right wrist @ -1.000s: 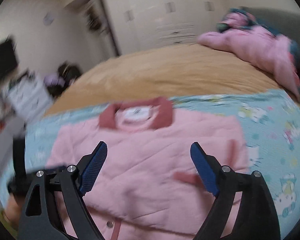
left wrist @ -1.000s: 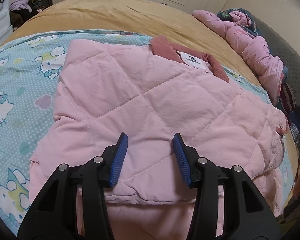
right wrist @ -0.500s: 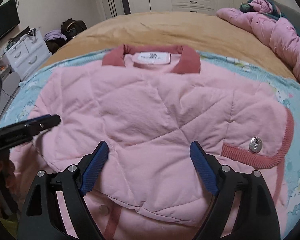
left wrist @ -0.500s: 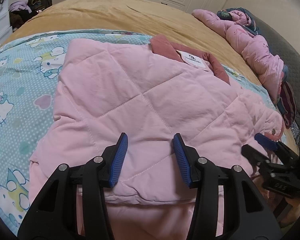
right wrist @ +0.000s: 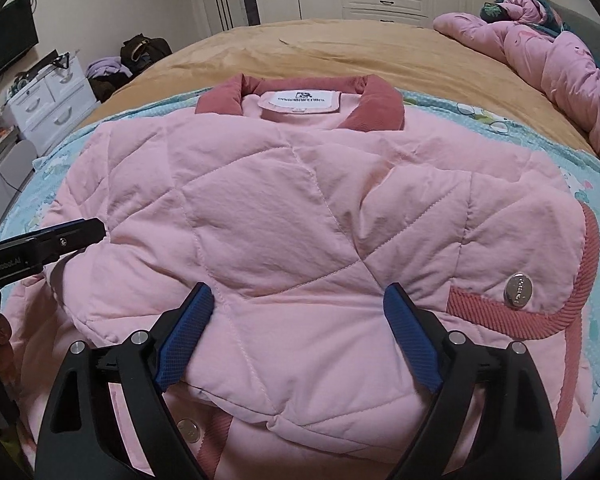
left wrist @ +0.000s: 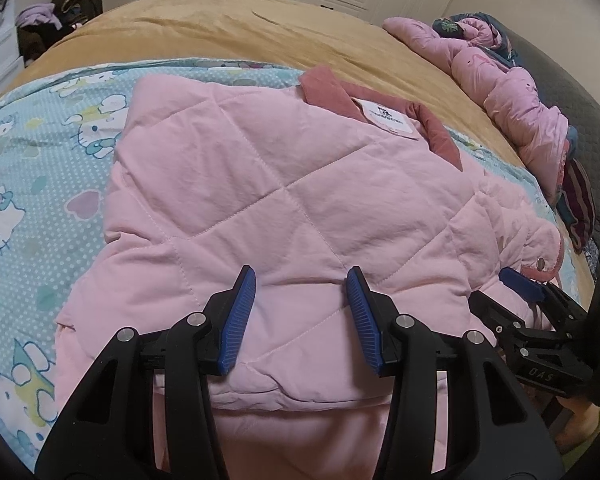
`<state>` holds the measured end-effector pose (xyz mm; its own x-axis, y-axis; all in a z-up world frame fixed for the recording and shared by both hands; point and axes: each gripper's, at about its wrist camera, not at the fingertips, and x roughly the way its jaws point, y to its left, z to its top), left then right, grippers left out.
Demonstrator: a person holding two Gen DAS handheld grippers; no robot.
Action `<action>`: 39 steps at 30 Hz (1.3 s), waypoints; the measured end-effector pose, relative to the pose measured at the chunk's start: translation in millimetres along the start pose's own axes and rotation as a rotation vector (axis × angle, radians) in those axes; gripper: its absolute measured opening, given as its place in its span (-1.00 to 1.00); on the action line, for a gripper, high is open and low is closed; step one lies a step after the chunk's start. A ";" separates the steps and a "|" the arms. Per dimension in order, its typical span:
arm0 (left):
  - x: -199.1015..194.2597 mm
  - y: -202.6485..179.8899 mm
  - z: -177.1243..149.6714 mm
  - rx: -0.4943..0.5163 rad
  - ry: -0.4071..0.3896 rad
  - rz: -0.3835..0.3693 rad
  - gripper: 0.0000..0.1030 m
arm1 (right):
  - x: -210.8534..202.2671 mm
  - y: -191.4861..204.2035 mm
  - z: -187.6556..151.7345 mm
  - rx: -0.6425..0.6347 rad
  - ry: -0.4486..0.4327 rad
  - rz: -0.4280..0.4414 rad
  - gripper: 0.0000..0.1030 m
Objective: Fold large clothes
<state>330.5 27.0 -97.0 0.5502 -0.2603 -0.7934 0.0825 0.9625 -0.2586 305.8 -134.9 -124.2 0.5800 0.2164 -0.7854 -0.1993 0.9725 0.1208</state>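
The pink quilted jacket (right wrist: 284, 216) lies flat, sleeves folded in, its dark pink collar (right wrist: 300, 100) at the far side.

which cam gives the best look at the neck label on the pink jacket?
Right wrist. The neck label faces the camera squarely inside the dark pink collar of the pink jacket, whole and centred. Left wrist shows it obliquely, off to the side.

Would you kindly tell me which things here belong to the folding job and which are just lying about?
Job: pink quilted jacket; left hand-held gripper; right hand-held gripper.
Lying about: pink bedding heap; dark bag; white drawers; cartoon sheet.
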 end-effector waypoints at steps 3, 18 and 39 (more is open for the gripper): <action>-4.3 0.0 1.9 0.005 0.002 -0.002 -0.24 | -6.4 -0.1 3.3 0.006 0.003 0.018 0.75; -36.6 -5.9 9.8 0.022 -0.033 0.027 0.82 | -37.6 -25.5 14.1 0.200 -0.027 0.145 0.89; -100.4 -17.7 23.5 0.017 -0.157 0.060 0.82 | -116.0 -22.9 29.0 0.190 -0.182 0.136 0.90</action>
<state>293.3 37.9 0.2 0.6774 -0.1881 -0.7112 0.0589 0.9775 -0.2024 265.9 -179.7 -18.3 0.6939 0.3411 -0.6342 -0.1432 0.9284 0.3428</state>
